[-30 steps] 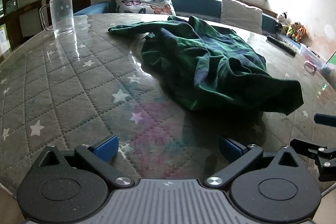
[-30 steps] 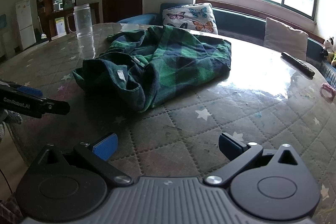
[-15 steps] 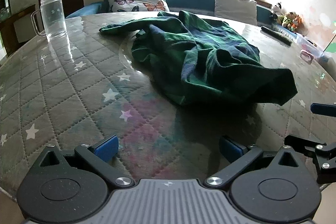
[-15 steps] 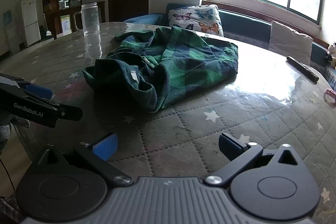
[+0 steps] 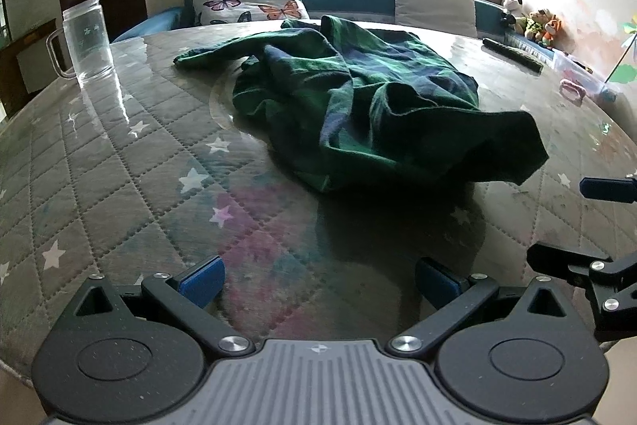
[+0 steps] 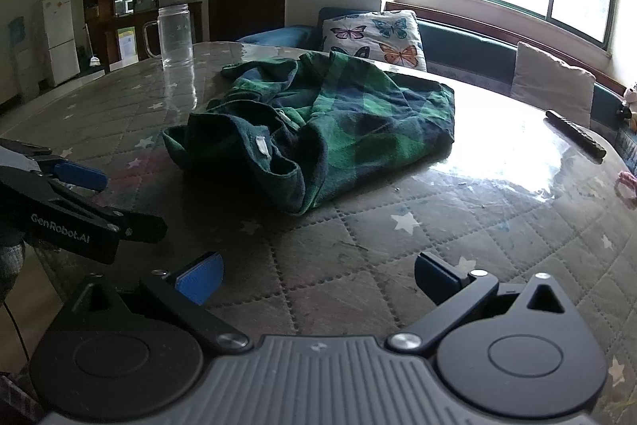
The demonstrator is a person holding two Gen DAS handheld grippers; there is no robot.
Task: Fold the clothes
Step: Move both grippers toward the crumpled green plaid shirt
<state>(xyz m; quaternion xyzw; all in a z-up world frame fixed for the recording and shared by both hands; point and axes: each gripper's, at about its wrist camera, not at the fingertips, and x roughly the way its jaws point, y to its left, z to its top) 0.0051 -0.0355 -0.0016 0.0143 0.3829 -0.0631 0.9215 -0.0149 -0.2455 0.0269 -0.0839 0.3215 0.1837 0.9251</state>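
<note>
Crumpled green-navy plaid flannel shirt (image 5: 358, 106) sits mid-surface on the quilted star-print surface (image 5: 119, 162) under glossy film. My left tongs (image 5: 318, 279) and right tongs (image 6: 316, 279) both spread wide, gripping nothing, short of its hem. Clear glass mug (image 5: 85, 42) far left.

A green and dark-blue plaid shirt (image 5: 358, 98) lies crumpled in a loose heap near the middle of the table (image 5: 119, 178), unfolded. One sleeve trails out flat toward the far left. The near right edge bulges up in a dark rounded fold. From the right wrist view, its collar (image 6: 258, 146) gapes open, showing a small white label inside.
</note>
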